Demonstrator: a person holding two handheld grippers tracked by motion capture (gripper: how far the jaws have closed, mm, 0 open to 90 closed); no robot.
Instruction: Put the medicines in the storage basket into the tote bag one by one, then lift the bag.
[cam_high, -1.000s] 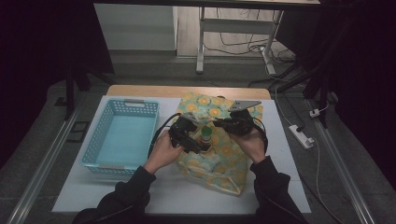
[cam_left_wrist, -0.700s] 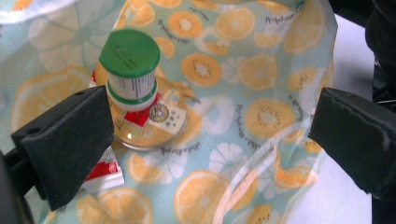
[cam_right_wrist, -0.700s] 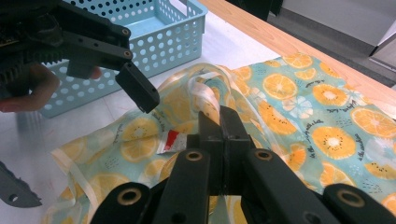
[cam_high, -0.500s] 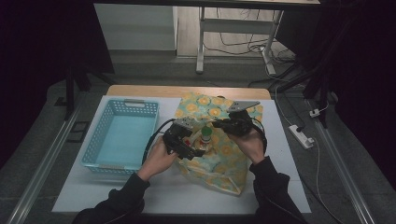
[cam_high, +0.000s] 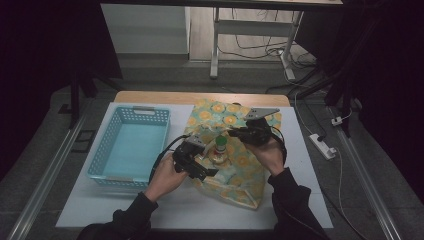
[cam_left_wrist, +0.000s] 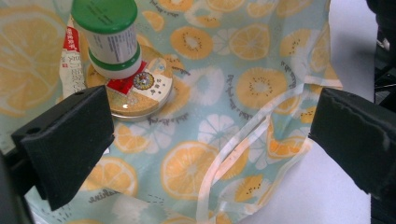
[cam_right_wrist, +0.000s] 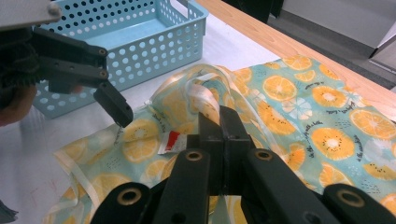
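— On the white table (cam_high: 125, 210), right of the blue basket (cam_high: 131, 145), that fruit-print bag (cam_high: 240, 165) lies flat. Why is the right gripper (cam_right_wrist: 219, 122) clamped like that?

— Its jaws are pressed together on the bag's pale handle strap (cam_right_wrist: 201, 95), I'd say to hold the mouth up and steady. You can see the strap looping up out of the jaws in the right gripper view.

— And the left gripper (cam_left_wrist: 210, 135)?

— Spread wide, pinching nothing. It hangs just over the bag's near edge, with the other handle (cam_left_wrist: 243, 140) lying between its jaws on the cloth. My guess is it's lining up for that handle or for the bottle.

— Where's the bottle?

— The green-capped bottle (cam_left_wrist: 111, 37) stands upright on a round gold-lidded tin (cam_left_wrist: 140, 91), both on or just inside the bag, between the two grippers. A small red-and-white packet (cam_left_wrist: 71, 60) lies beside them.

— On or inside, which?

— Hard to tell. The folds don't show clearly whether they rest on top of the cloth or in the open mouth. The top of the bottle's cap is cut off in the left gripper view, the label print is too small to read, and the right gripper's body hides the tin from its own camera.
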